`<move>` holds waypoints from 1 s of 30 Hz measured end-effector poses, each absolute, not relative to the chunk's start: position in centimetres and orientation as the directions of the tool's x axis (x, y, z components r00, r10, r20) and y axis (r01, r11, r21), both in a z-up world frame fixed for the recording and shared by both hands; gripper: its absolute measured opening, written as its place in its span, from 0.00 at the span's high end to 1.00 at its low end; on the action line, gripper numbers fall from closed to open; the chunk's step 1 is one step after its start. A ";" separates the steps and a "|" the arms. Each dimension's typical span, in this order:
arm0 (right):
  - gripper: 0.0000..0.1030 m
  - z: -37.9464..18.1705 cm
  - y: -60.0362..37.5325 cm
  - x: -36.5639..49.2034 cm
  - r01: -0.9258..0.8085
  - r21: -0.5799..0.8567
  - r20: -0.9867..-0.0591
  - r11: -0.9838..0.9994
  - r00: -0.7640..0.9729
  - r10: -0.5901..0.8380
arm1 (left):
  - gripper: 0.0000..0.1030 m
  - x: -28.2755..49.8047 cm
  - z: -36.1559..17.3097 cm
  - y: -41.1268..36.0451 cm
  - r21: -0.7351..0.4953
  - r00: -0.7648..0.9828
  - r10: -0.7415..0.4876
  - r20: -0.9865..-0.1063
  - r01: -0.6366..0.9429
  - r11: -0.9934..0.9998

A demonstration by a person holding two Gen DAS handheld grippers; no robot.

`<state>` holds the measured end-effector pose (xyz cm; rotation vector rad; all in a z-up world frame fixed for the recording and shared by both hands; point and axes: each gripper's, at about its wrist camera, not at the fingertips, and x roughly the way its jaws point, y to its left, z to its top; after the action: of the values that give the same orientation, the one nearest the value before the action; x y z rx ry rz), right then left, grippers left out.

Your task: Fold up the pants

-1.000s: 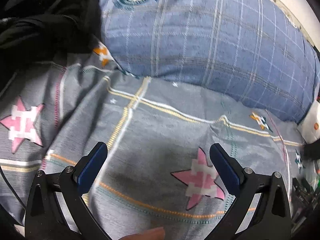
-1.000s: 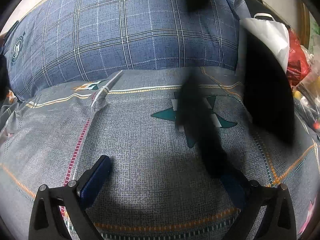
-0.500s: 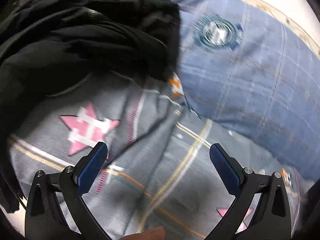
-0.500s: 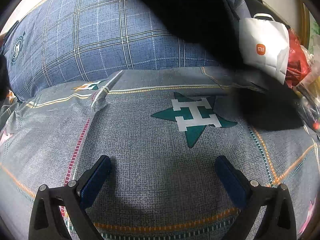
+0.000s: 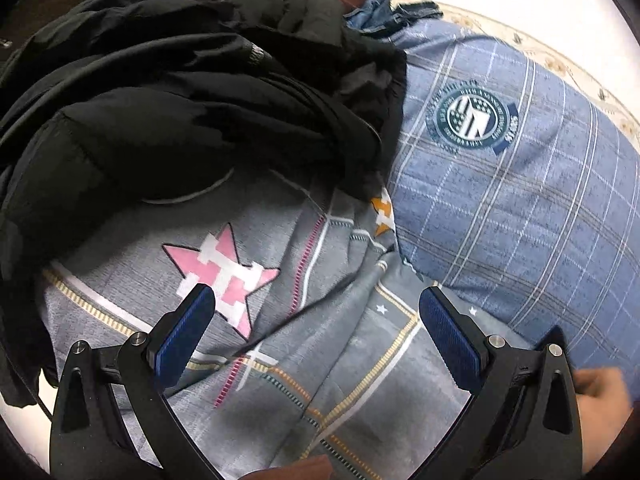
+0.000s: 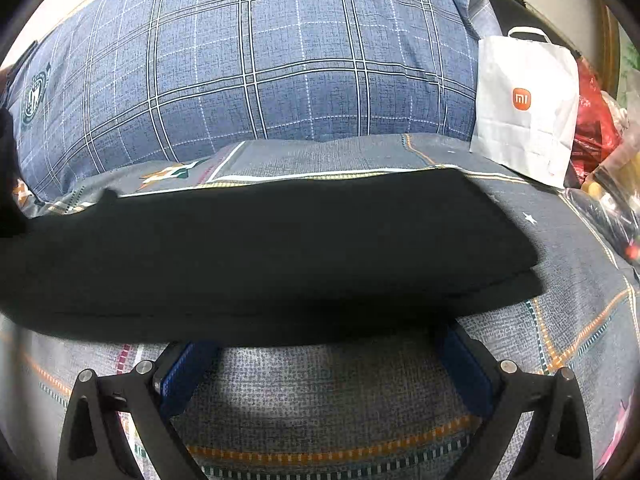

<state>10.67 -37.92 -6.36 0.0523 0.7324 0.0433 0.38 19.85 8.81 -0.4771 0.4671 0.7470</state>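
Black pants [image 6: 260,256] lie as a long flat band across the grey star-patterned bedsheet [image 6: 320,400] in the right wrist view. They run from the left edge to the right and cover the tips of my right gripper [image 6: 320,348], which is open with blue pads. In the left wrist view my left gripper [image 5: 316,332] is open and empty above the sheet [image 5: 320,360], near a pink star [image 5: 224,268]. A heap of black clothing [image 5: 160,92] lies beyond it at the upper left.
A big blue plaid pillow [image 6: 280,60] lies along the far side of the bed and shows in the left wrist view [image 5: 520,200]. A white paper bag [image 6: 524,108] and red bags [image 6: 592,128] stand at the right. A hand [image 5: 600,388] shows at the lower right.
The black pants have dropped from the air onto the sheet in front of my right gripper. My left gripper has swung left toward the black clothing heap.
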 end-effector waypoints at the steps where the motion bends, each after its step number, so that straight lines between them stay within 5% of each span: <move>1: 0.00 -6.4 -37.9 10.7 -0.021 0.062 -0.667 0.998 0.743 0.057 | 0.00 0.3 8.9 19.9 -0.244 0.644 0.529 -0.552 -0.732 0.636; 30: 0.00 -6.4 -37.9 10.7 -0.021 0.063 -0.667 0.998 0.743 0.058 | 0.00 2.7 7.4 18.2 -0.216 0.655 0.424 -0.626 -0.667 0.713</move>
<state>10.70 -37.91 -6.37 0.0521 0.7320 0.0432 2.69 18.19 7.42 -0.4568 0.5785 0.6433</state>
